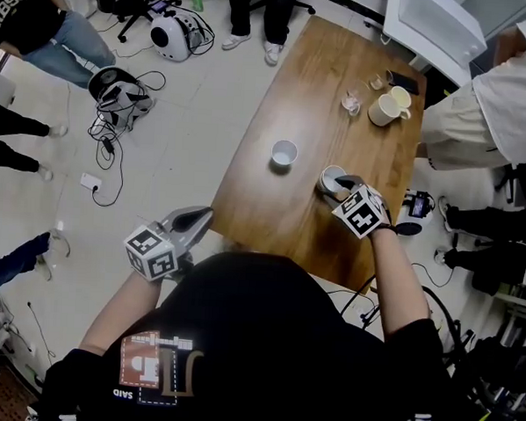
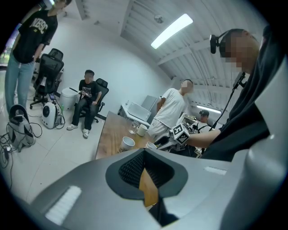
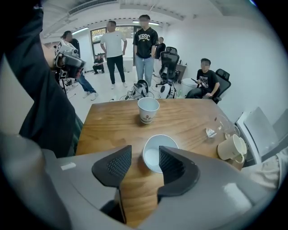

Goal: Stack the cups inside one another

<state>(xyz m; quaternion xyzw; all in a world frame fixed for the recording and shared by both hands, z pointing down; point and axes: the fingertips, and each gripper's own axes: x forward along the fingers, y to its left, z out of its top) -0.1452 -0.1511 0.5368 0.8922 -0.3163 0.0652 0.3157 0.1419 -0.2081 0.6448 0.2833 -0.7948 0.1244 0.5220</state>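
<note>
Right gripper view: right gripper (image 3: pixel 140 162) pitched down over the nearer paper cup (image 3: pixel 155 155), which sits upright on the wooden table (image 3: pixel 189 121). Jaws are apart, not pressing. The left pad is clear of the cup wall and the right pad overlaps the mouth, so we judge it straddles the rim for a pinch. The second paper cup (image 3: pixel 148 109) stands upright further along, well apart, so nothing is nested yet. Left gripper (image 2: pixel 144 161) is off the table edge with jaws together and empty; we think it is parked out of the way.
</note>
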